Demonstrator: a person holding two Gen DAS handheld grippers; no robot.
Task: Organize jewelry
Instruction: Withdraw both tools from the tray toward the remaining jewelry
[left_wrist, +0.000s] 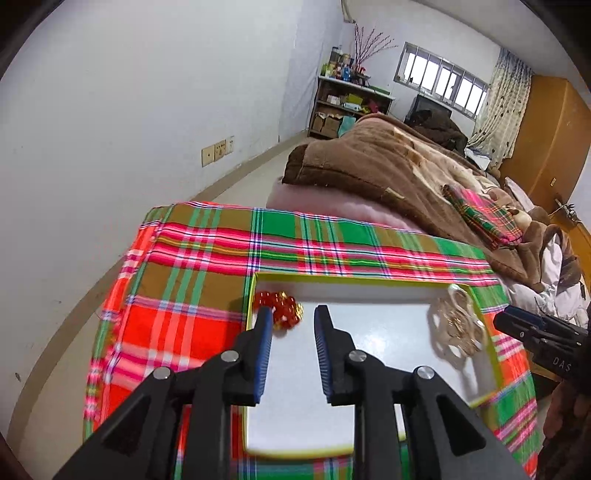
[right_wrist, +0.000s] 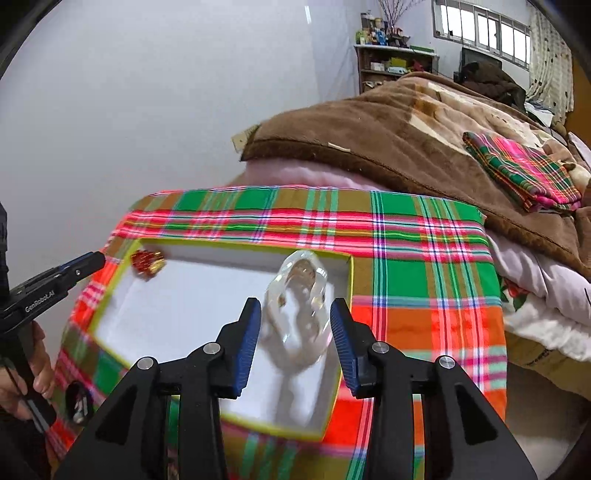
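A shallow white box (left_wrist: 369, 332) with a yellow-green rim lies on a plaid cloth (left_wrist: 192, 280). A red and gold bead bracelet (left_wrist: 286, 308) sits in its far left corner. A pale, clear bead strand (left_wrist: 456, 325) is piled in the far right corner. My left gripper (left_wrist: 293, 312) hovers open over the box, its tips just short of the red bracelet, nothing between them. My right gripper (right_wrist: 296, 304) is open above the pale strand (right_wrist: 303, 295), pads standing apart from it. The red bracelet (right_wrist: 147, 261) and the left gripper (right_wrist: 92, 262) also appear in the right wrist view.
The plaid cloth (right_wrist: 424, 295) covers a small surface beside a bed with a brown blanket (right_wrist: 388, 140) and a folded plaid cloth (right_wrist: 524, 170). A white wall (left_wrist: 110, 129) runs along the left. A small dark item (right_wrist: 77, 402) lies on the cloth near a person's hand (right_wrist: 37, 369).
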